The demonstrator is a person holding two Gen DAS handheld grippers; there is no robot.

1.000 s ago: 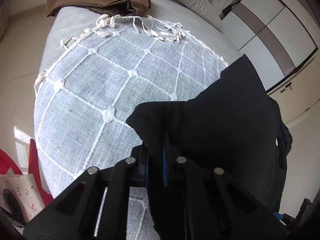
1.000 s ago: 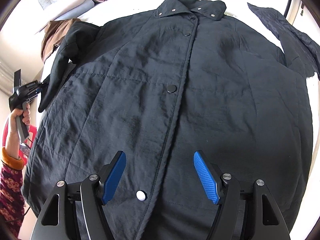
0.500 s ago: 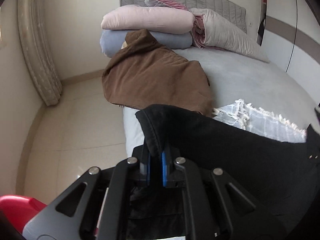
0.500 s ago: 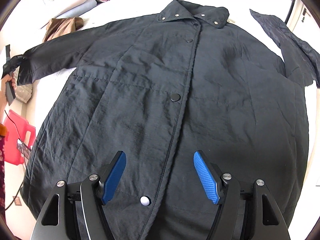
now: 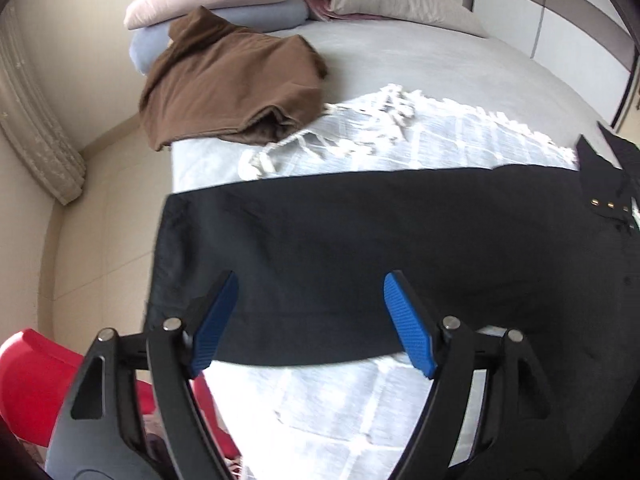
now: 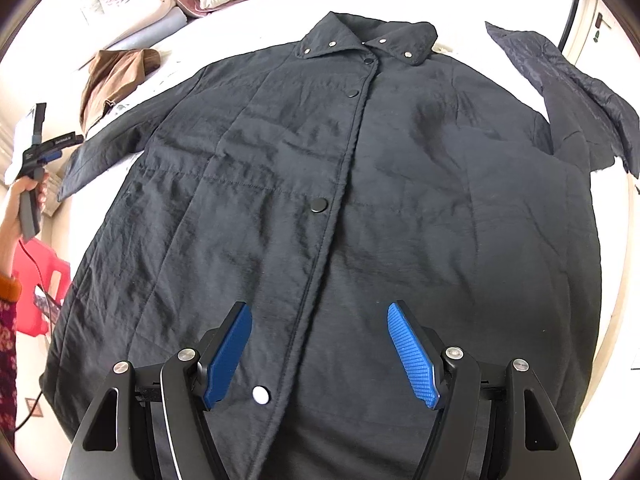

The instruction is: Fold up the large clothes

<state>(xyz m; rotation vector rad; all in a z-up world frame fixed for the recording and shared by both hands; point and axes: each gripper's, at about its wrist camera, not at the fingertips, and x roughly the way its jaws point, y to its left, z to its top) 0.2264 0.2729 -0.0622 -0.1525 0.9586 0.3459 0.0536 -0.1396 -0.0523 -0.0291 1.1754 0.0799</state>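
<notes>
1. No fold is visible yet: the black coat [image 6: 340, 200] lies front up, snapped shut and spread flat across the bed [image 6: 248, 12], collar [image 6: 368, 40] at the far end, hem at the near end.
2. Left sleeve [image 5: 340, 248]: laid out straight to the left over the white fringed throw [image 5: 400, 140], cuff reaching the bed's left edge. I judge this sleeve ready for folding in.
3. Right sleeve [image 6: 568, 92]: lies far right, angled up and creased, not flat. I judge it needs straightening or folding in.
4. My left gripper [image 5: 310, 320] hovers over the cuff end of the left sleeve with jaws wide apart, holding nothing.
5. My right gripper [image 6: 318, 352] hangs above the near part of the coat's front, jaws wide apart, holding nothing.
6. Off task: a folded brown garment [image 5: 232, 80] and stacked pillows [image 5: 216, 0] at the far left of the bed.
7. Remaining, in my judgement: both sleeves in, then the body folded. Preparation is nearly done; folding proper has not begun.
</notes>
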